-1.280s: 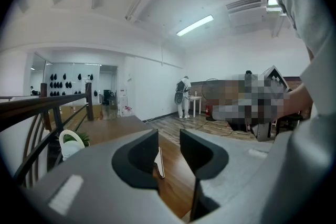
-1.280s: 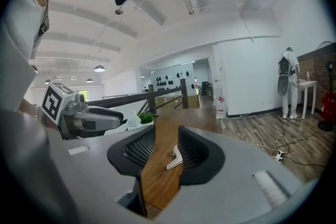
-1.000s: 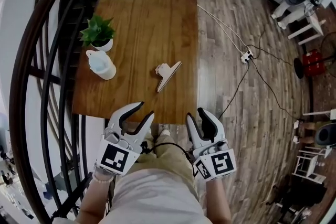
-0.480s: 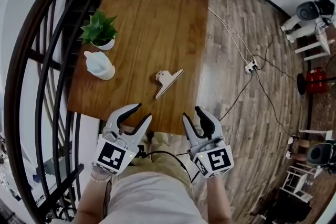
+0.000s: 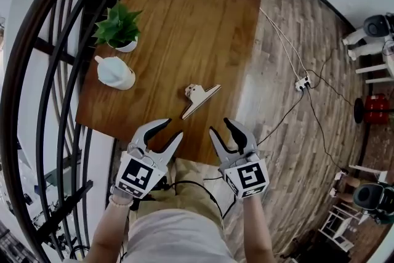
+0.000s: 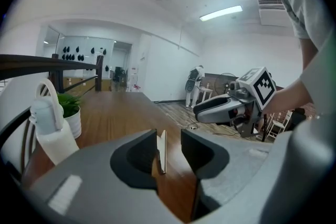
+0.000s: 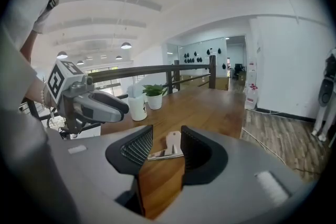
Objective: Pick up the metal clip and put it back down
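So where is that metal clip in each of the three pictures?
Head view: the metal clip lies near picture centre, on the wooden table, towards its near edge.
Left gripper view: low centre, seen edge-on through the gap between the open jaws.
Right gripper view: low centre, framed by the open jaws.
Shared landmark: the potted plant, left of and beyond the clip in all three.
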Demonstrator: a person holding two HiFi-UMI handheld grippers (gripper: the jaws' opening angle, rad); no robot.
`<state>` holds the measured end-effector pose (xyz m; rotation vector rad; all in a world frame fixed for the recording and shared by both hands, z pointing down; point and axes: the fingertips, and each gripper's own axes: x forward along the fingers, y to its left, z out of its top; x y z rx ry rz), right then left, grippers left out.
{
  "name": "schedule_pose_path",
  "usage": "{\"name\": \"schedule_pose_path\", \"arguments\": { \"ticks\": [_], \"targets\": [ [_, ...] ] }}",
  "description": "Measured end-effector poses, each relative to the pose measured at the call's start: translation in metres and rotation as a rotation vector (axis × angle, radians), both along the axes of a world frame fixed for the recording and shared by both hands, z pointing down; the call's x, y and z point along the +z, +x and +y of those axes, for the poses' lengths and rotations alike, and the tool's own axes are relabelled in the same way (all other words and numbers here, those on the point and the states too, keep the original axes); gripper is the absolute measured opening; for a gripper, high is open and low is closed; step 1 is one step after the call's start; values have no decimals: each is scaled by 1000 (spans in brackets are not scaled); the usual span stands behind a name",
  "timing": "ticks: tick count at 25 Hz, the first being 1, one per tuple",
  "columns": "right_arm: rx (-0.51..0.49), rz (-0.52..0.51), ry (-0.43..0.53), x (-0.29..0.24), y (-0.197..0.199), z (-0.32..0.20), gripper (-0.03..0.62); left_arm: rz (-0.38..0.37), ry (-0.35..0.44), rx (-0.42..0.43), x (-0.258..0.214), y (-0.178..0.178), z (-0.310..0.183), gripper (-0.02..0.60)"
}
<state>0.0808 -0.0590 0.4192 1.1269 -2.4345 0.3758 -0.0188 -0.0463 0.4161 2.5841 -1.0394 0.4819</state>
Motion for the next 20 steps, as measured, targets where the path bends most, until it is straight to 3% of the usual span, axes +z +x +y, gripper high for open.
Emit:
{"name": "schedule_pose_path", "arguments": {
  "ticks": [10,20],
  "targets": [
    [-164,92,-51,50,3,-40,186,-55,-80,-56,54,4,-21,138],
    [-383,233,-62,92,-1,-65,195,-91,-155,-58,99,19,-29,138]
  ]
}}
